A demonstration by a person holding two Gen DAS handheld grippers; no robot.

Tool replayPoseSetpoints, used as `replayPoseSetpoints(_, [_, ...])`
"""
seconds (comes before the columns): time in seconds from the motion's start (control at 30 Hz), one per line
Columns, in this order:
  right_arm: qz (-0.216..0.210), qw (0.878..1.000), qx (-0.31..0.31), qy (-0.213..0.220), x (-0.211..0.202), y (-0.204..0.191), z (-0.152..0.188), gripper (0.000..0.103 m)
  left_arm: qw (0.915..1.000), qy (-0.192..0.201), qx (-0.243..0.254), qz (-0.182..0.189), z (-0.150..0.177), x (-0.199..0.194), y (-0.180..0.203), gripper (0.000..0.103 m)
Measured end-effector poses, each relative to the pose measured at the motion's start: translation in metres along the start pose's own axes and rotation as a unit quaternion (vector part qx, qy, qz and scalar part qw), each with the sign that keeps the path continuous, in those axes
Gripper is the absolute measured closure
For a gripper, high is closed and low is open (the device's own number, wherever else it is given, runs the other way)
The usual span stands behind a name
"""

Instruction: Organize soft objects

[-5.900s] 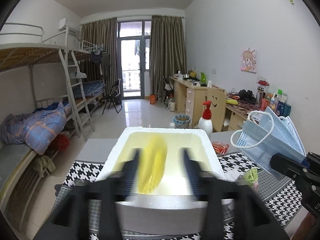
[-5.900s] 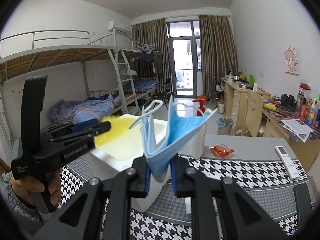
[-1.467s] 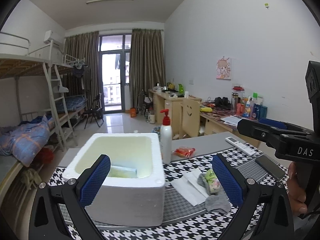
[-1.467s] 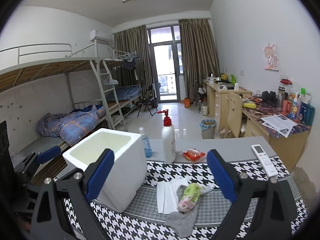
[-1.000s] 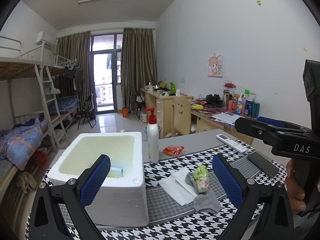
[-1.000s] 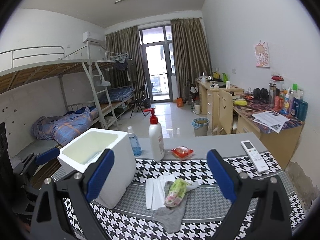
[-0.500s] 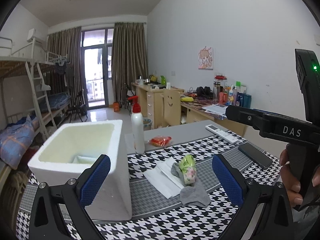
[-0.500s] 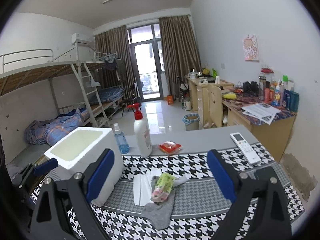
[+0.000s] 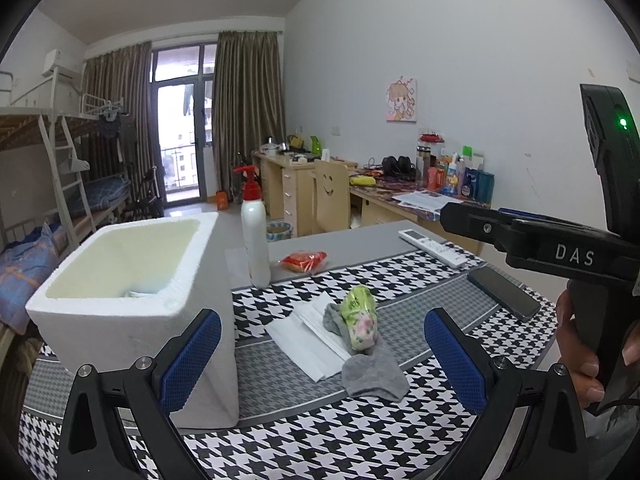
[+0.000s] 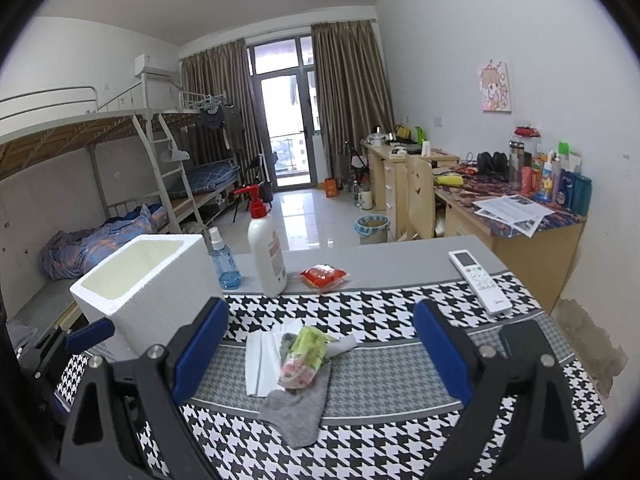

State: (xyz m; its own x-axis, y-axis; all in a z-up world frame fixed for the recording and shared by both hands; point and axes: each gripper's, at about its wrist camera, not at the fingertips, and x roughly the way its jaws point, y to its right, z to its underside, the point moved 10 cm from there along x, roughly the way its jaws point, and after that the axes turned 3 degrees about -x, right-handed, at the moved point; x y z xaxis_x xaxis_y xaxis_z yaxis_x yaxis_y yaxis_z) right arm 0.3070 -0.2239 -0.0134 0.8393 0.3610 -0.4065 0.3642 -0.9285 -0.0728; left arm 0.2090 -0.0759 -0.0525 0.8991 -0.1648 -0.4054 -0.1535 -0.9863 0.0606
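A white foam box [image 9: 132, 292] stands at the table's left; it also shows in the right wrist view [image 10: 148, 280]. A light item lies at its bottom. On the checked cloth lie a grey sock [image 9: 372, 372], a green floral tissue pack [image 9: 358, 318] on top of it, and white folded tissues [image 9: 304, 336]. The right wrist view shows the same sock [image 10: 298, 404], pack [image 10: 306, 356] and tissues [image 10: 260, 360]. My left gripper [image 9: 320, 356] is open and empty, held back from the pile. My right gripper [image 10: 320, 352] is open and empty, above the near edge.
A white pump bottle [image 10: 266, 252], a small blue bottle [image 10: 224, 260], a red snack packet [image 10: 324, 274], a remote [image 10: 478, 280] and a black phone [image 10: 524, 344] lie on the table. A desk [image 10: 516, 216] with bottles stands right, bunk beds [image 10: 120, 184] left.
Earlier my grippers held a yellow cloth and blue masks at the box; now both are open and empty. Both have swung right, so the pile sits between the fingers.
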Motion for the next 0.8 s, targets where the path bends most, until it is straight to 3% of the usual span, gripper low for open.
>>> replayPoseSetpoints(0.8, [-0.029, 0.997, -0.021, -0.069, 0.042, -0.007, 0.039, 0.007, 0.9987, -0.050, 0.004, 0.014, 0.041, 0.029, 0.013, 0.001])
